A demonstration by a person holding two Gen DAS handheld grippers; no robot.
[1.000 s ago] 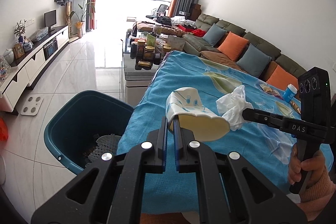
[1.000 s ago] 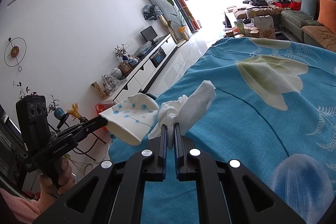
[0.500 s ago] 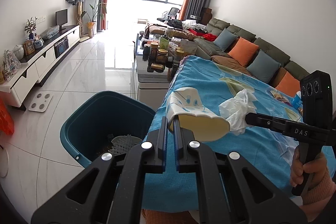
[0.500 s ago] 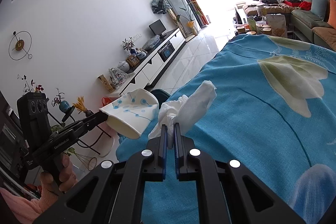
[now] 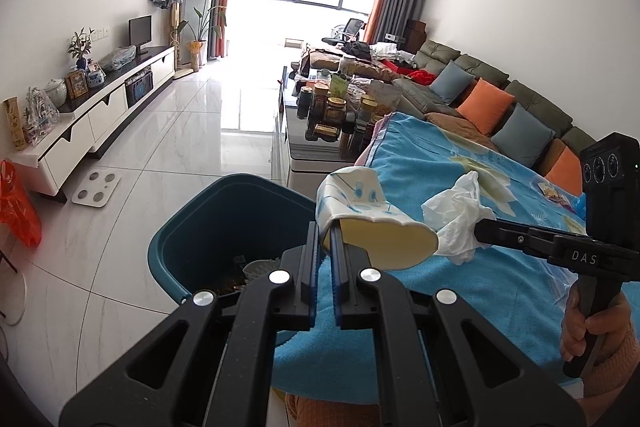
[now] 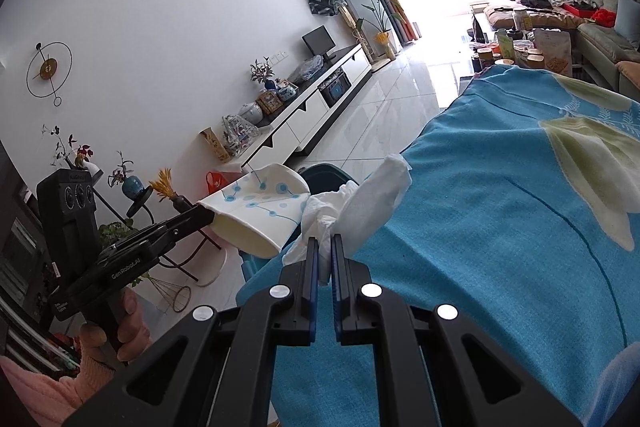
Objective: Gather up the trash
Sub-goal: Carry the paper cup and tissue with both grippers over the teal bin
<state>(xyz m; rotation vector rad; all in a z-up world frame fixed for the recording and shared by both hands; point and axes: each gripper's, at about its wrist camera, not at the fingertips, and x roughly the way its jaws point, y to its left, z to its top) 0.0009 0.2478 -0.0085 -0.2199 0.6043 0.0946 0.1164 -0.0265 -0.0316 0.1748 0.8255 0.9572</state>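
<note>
Both loads have swung nearer the teal plastic bin [image 5: 224, 223] — left gripper [image 5: 327, 247] pinching a squashed blue-dotted paper cup [image 5: 360, 203], right gripper [image 6: 325, 259] clamping a crumpled white tissue [image 6: 372, 199] — so the carry is nearly done, next reaching over the rim and releasing.

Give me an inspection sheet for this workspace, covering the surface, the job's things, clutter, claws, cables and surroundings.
Surface: table under a blue cloth with a leaf print.
Job's things: crushed paper cup and white tissue, both held above the table's edge; teal bin on the floor beside the table, debris at its bottom.
Clutter: snack wrapper at the cloth's far side; jars on the low table beyond.
Claws: left claw shut on the paper cup; right claw shut on the tissue.
Cables: nothing seen.
Surroundings: sofa with cushions, TV cabinet, scale on the tiled floor, orange bag.
</note>
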